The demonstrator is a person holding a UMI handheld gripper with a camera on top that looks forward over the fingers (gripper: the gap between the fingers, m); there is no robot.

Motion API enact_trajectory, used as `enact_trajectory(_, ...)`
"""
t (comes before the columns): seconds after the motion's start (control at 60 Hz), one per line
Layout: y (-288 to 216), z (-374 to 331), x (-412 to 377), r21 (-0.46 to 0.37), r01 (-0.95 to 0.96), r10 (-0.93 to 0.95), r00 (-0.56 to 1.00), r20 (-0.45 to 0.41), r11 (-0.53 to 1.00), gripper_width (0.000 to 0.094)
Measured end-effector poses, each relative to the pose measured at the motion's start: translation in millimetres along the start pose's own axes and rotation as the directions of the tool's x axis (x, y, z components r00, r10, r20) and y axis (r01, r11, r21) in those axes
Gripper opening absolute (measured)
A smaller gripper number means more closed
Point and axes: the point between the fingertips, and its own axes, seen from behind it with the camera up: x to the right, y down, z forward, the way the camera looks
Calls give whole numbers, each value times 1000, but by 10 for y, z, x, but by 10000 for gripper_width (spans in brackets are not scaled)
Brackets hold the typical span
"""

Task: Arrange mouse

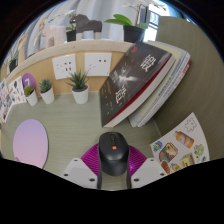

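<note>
Fingers of the gripper [113,172] are closing on the black mouse [113,154], both magenta pads pressing its sides. Just beyond it, a stack of books [140,85] is leaning; a lilac round mat [30,142] is lying off to one side. Judging by this, carrying is underway, and placing calls for a steady lowering.

Black mouse [114,152] with orange wheel, flat on table, between gripper [114,166] fingers.
</note>
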Motion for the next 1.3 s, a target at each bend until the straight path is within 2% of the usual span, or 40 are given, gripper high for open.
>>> enact_trajectory(0.083, -356, -341, -40, 64, -15, 16, 1000, -21, 998, 333)
enact_trajectory(0.167, -904, -892, -137, 176, -20, 28, 999, -45, 984, 332)
enact_trajectory(0.317, -1816, -1946, -604, 371, -30, 43, 999, -29, 928, 331)
enact_trajectory(0.45, -2042, -2257, -1333, 427, -23, 14, 1000, 22, 904, 329)
enact_trajectory(0.583, -1602, -1777, -2126, 325, -23, -7, 996, 91, 945, 328)
enact_trajectory(0.75, -573, -884, -2757, 117, 22, -37, 990, 136, 993, 329)
enact_trajectory(0.833, -162, -576, -2904, 42, 36, -41, 989, 139, 998, 330)
enact_trajectory(0.917, 83, -410, -2943, -5, 41, -40, 991, 128, 999, 333)
enact_trajectory(1.017, 67, -400, -2937, 9, 47, -48, 991, 122, 999, 338)
enact_trajectory(1.033, 71, -397, -2936, 7, 43, -44, 992, 122, 999, 414)
enact_trajectory(1.05, 72, -395, -2935, 5, 36, -37, 992, 120, 999, 378)
enact_trajectory(1.1, 77, -389, -2937, 4, 30, -30, 992, 119, 1000, 401)
enact_trajectory(1.217, 102, -374, -2930, -22, 23, -21, 993, 113, 999, 520)
enact_trajectory(1.3, 92, -429, -2912, -49, -8, 13, 994, 109, 999, 710)
